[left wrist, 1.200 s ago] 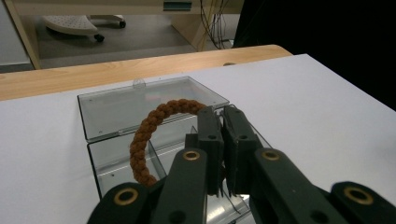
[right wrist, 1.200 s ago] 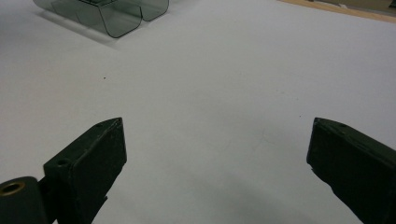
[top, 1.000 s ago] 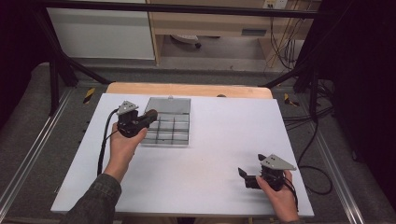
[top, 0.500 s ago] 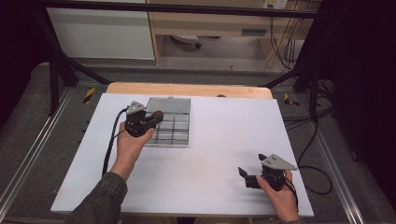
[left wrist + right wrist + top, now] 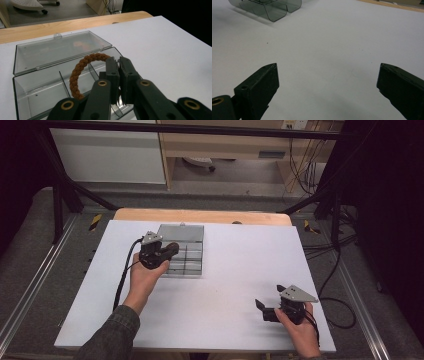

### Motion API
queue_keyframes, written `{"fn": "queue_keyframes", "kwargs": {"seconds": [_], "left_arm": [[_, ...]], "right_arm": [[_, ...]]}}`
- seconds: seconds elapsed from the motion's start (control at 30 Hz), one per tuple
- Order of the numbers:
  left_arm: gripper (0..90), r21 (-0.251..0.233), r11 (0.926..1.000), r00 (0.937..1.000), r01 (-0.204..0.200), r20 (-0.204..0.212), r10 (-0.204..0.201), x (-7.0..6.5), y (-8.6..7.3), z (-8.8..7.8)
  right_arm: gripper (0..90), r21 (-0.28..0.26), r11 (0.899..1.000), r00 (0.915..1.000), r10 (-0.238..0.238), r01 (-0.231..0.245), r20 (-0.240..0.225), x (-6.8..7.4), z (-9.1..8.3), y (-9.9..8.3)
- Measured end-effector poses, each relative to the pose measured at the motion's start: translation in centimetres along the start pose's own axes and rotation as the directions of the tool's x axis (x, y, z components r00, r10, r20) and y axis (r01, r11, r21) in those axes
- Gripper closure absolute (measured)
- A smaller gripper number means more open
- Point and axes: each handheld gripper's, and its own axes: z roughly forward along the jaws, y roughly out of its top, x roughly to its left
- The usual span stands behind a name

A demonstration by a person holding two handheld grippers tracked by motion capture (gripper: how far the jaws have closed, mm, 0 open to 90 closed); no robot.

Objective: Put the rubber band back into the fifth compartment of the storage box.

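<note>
Left gripper (image 5: 117, 62) pinches a brown braided cord ring (image 5: 80, 72) above the clear plastic compartment box (image 5: 37, 87); lower it squarely between the dividers before letting go. Right gripper (image 5: 270, 307) rests wide open on the white table (image 5: 235, 270)

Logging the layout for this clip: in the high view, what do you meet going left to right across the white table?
Left hand-held gripper shut on a brown braided ring, then the clear plastic compartment box, then the open right hand-held gripper.
</note>
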Motion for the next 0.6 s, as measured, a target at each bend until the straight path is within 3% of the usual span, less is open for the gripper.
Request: {"fn": "queue_keyframes", "kwargs": {"seconds": [0.6], "left_arm": [[86.2, 0.021, 0.9998, 1.0, 0.004, -0.001, -0.004, -0.02, -0.53, 0.61]], "right_arm": [[3.9, 0.001, 1.0, 1.0, 0.003, -0.003, 0.008, -0.11, -0.04, -0.03]]}}
